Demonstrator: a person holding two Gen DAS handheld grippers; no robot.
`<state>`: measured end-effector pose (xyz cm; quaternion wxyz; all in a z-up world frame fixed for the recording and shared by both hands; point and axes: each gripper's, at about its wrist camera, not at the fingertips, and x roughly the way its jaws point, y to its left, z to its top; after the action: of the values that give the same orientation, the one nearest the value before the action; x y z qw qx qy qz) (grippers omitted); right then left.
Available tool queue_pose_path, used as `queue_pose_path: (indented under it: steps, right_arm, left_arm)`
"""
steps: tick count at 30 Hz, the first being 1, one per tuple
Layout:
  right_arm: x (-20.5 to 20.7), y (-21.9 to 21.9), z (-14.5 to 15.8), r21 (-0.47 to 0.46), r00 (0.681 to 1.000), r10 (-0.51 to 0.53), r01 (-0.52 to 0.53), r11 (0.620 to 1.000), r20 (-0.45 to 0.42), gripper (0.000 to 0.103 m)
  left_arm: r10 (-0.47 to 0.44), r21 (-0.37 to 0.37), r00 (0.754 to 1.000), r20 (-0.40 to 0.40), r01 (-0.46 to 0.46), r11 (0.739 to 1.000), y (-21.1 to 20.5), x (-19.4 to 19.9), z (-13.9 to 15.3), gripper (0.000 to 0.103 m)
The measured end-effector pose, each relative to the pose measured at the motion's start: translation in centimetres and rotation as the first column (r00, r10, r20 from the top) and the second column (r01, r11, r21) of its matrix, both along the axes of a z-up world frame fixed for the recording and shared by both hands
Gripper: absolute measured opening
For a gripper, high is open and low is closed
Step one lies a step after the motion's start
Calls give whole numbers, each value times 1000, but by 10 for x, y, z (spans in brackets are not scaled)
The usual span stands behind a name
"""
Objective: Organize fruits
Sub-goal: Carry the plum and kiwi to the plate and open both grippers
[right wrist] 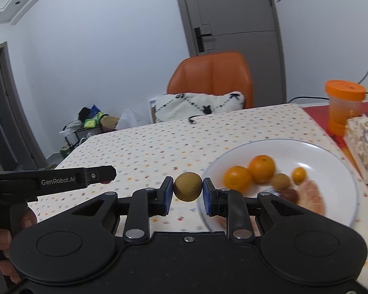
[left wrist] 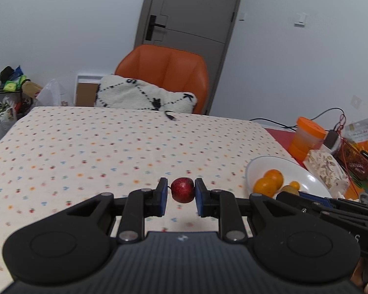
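My left gripper is shut on a small red fruit, held above the dotted tablecloth. My right gripper is shut on a brown kiwi, just left of the white plate. On the plate lie two oranges, a small kumquat, a second kiwi, a dark red fruit and a peeled pomelo piece. In the left wrist view the plate sits to the right, with the right gripper's body covering its near part.
An orange-lidded jar and a patterned tissue box stand right of the plate. An orange chair with a white cushion is at the table's far edge. A hand holds the left gripper body.
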<state>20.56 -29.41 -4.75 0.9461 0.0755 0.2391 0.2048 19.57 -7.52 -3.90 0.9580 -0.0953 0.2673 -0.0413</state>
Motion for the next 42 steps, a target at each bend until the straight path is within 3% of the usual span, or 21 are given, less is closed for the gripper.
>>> queue_pose_path:
  steps: [30,34,42]
  right_arm:
    - [6,-112,-22,2,969,-245,245,970,-20,24]
    - [12,-116,-25,11,967,-253,253,967,-11,33]
    - [12,-126,-29,40,967,-255,256,966,-27,38]
  left_arm:
    - [-166,34,986,-8,166,985,-96,27,-1,22]
    - [-176,44,984,-20,177,983,-105,33,-4,22]
    - [-218,65,975,-36,219,973,-127,45,-9,22]
